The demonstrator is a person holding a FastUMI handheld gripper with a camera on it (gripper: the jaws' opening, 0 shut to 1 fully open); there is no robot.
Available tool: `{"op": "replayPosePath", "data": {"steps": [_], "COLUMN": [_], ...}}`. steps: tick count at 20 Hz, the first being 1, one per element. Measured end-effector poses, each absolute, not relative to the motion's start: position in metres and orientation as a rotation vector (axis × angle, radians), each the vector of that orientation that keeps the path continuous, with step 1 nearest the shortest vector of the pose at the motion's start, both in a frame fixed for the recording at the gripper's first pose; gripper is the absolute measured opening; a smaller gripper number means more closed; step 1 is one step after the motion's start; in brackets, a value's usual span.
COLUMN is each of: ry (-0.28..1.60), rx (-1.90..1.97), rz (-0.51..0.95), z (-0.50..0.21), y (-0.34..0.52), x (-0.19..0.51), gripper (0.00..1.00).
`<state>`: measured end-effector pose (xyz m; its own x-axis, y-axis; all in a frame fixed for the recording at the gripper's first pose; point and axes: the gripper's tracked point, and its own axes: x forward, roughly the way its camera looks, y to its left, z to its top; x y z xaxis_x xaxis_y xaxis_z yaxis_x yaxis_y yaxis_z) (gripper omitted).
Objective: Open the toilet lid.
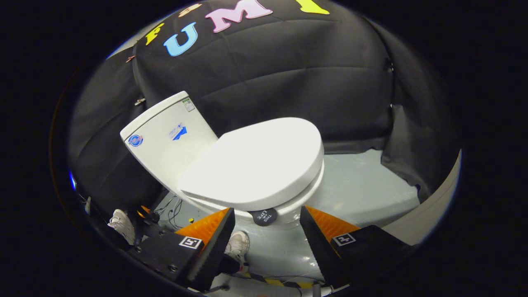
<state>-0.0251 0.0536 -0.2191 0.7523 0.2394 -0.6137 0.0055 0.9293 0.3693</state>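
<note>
White toilet lid [258,161] lies fully closed over the bowl, cistern [165,136] behind; tongs [267,229] spread open, empty, just short of its front rim. Lifting remains undone.

- Bright overhead light blows out the toilet lid [258,161] just ahead of the spread, empty fingers of the gripper [267,218].
- Booth wall [288,74] beyond stays dim.
- Fisheye bends the edges; focus is fairly sharp.
</note>
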Motion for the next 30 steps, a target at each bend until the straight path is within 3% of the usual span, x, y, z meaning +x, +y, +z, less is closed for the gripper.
{"op": "replayPosePath", "data": {"steps": [9,15,16,19,24,30], "ry": [0.857,0.849,0.857,0.876,0.872,0.838], "rx": [0.715,0.818,0.823,0.857,0.91,0.869], "rz": [0.104,0.052,0.049,0.106,0.1,0.088], "z": [-0.268,-0.288,-0.291,-0.295,-0.302,-0.299], "y": [0.086,0.078,0.077,0.093,0.087,0.079], "x": [-0.017,-0.001,-0.002,0.001,0.006,0.008], "gripper": [0.98,0.96,0.87,0.87,0.41,0.4]}}
